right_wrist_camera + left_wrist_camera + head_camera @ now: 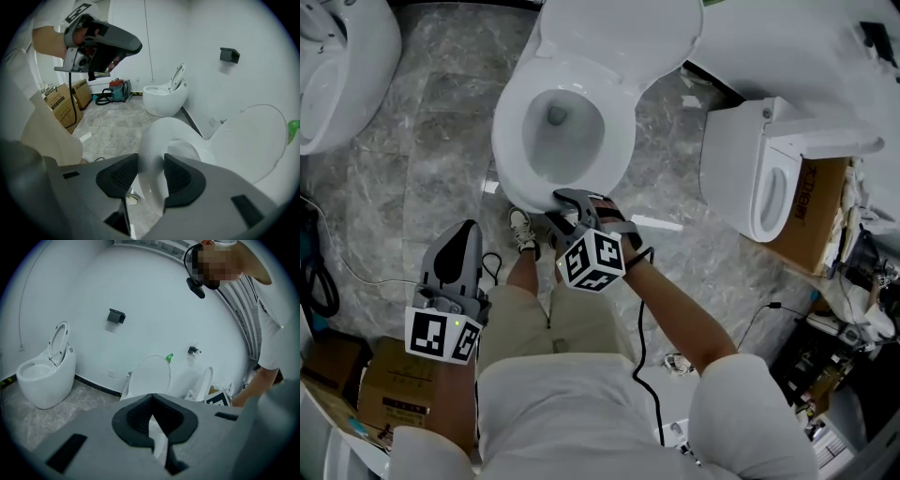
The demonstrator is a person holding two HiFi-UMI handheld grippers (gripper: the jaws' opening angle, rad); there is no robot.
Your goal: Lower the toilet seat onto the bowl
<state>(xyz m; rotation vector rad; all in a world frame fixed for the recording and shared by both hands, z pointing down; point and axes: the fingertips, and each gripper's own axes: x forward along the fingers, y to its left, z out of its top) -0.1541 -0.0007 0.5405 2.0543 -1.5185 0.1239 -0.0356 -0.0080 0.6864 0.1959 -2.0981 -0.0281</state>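
Right gripper clamped on front edge of white oval plastic toilet seat, pads on either side of the rim. Seat's low over white ceramic toilet bowl, w/ white lid up behind; can't tell if seat touches bowl. Left gripper held back nr person's left thigh, jaws together, nothing btwn them.

Saw an egg-shaped toilet on grey marble floor, lid raised. Noted a black wall holder above and right of that toilet. In the right gripper view, spotted a red-and-teal machine just left of it, with cardboard boxes farther left.
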